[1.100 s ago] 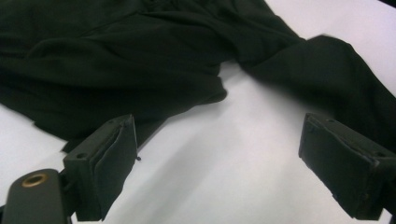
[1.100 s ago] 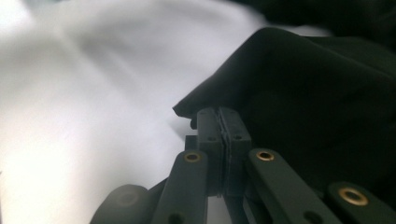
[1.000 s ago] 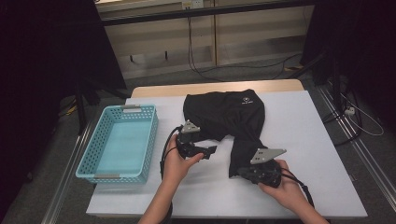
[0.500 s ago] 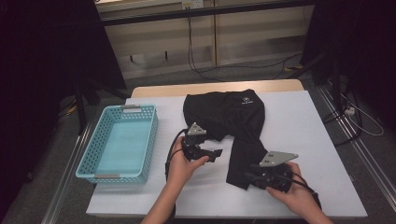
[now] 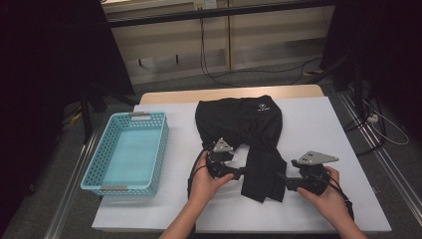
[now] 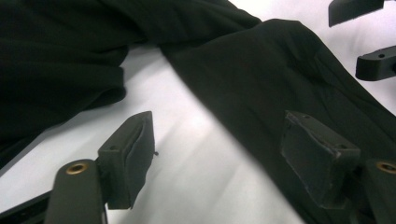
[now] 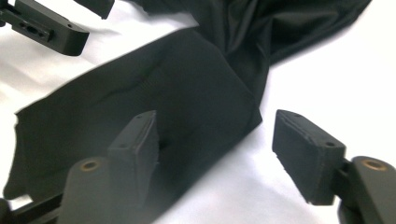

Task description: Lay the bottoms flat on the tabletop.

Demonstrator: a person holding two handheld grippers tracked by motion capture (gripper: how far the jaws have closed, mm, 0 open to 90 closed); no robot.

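A black garment with a small white logo lies spread on the white table, one leg folded toward the front edge. My left gripper sits at that leg's left side, my right gripper at its right side. In the left gripper view the left gripper is open and its jaws have just been closing; one jaw is over the cloth, the other over bare table. In the right gripper view the right gripper has just been opening, and the leg's edge lies loose between its jaws.
A light blue plastic basket stands on the table's left part. Bare white table stretches to the right of the garment. Dark curtains and cables on the floor lie beyond the far edge. The other gripper's jaws show far off in each gripper view.
My right gripper has let go of the garment leg and drawn back to the right. My left gripper has shifted right and lower, up to the leg's left edge.
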